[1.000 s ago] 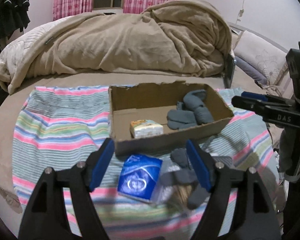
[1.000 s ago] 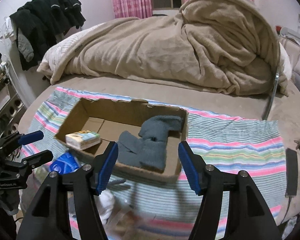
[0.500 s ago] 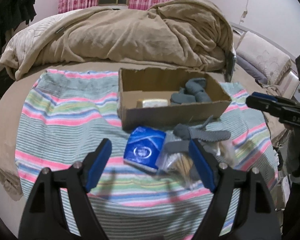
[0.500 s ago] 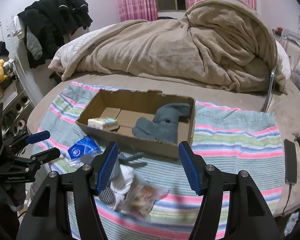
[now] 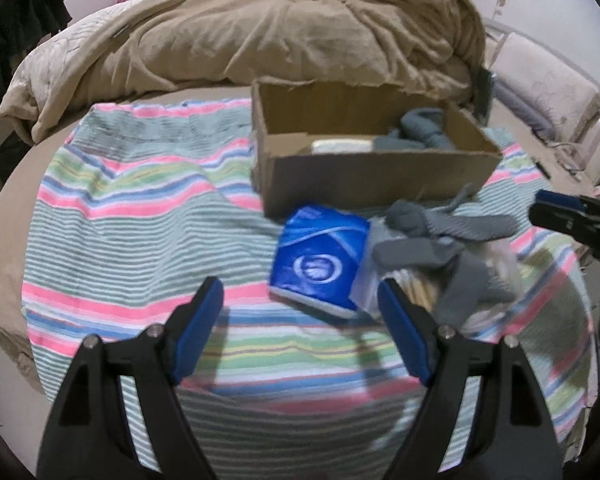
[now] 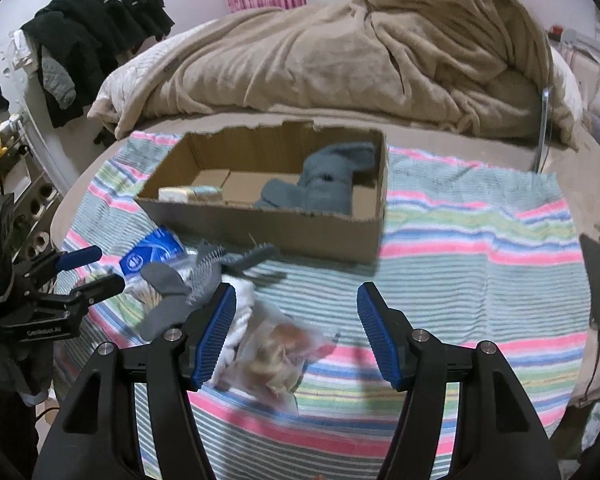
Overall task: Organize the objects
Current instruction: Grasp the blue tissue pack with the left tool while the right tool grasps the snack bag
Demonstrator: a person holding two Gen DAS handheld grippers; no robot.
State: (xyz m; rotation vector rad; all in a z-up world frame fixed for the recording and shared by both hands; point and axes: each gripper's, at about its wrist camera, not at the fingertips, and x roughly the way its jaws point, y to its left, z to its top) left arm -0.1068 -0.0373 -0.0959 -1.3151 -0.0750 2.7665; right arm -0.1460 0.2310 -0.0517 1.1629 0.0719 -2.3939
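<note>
Two grippers, I read both wide, empty: left gripper (image 5: 300, 320) | right gripper (image 6: 296, 336) | blue packet (image 5: 320, 260) centre frame, label illegible | cardboard box (image 6: 300, 236) upper centre.

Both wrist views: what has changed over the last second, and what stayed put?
Both tools, left and right, have pulled back from the brown cardboard box, so more of the striped cloth shows. Both stayed open and empty. The blue tissue pack, loose grey socks and clear plastic bag lie in front of the box as before; the box contents are unchanged.
</note>
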